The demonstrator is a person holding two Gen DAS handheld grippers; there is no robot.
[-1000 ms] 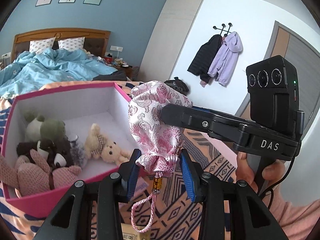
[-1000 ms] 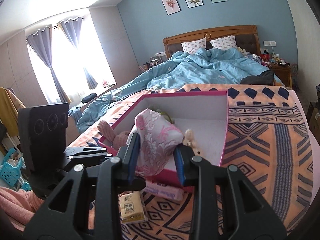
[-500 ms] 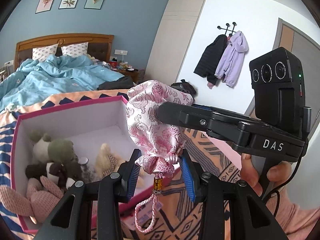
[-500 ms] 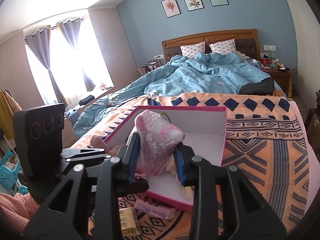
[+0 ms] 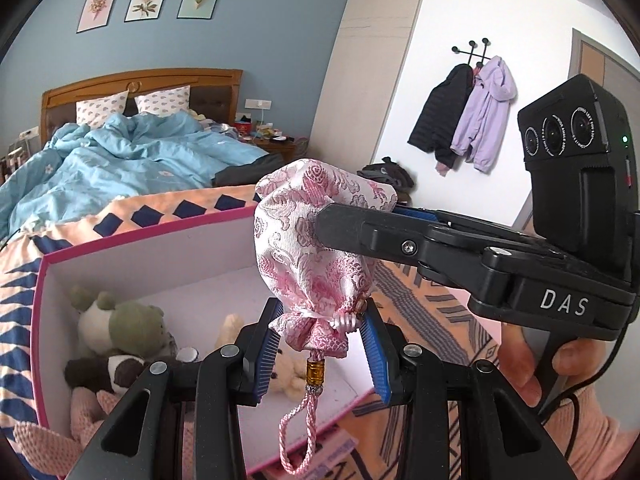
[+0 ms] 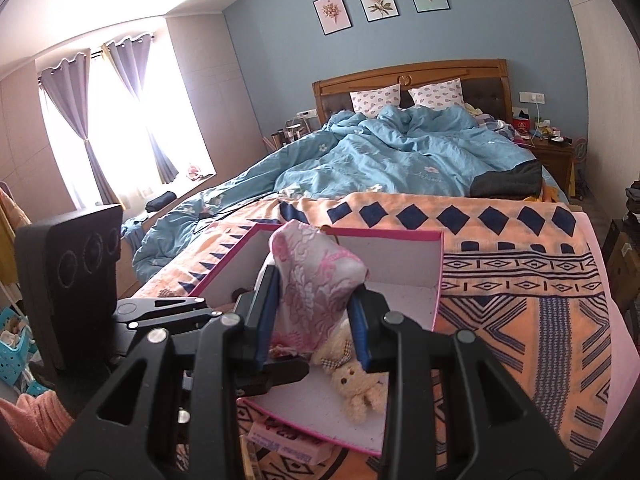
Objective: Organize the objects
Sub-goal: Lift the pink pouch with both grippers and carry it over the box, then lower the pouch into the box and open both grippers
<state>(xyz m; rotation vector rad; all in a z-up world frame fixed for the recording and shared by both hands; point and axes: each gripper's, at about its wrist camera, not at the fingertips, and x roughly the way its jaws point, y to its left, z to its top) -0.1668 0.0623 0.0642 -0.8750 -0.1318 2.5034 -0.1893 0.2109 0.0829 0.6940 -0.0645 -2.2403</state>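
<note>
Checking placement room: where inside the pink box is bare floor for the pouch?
Bare white floor lies along the box back wall and right side, beyond the cream bear. The left end is crowded with plush toys.

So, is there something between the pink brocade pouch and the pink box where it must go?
Nothing visible blocks it. The pink brocade drawstring pouch, held by both grippers, hangs over the open pink-rimmed box. Plush toys fill its left side; the white floor beside the cream bear is free.

Home bedroom: wooden-headboard bed [image 6: 408,76] upper centre, rumpled blue duvet [image 6: 400,160], framed prints [image 6: 376,0] on blue wall, curtained window [image 6: 120,120] left, coats [image 5: 468,116] hung upper right.
</note>
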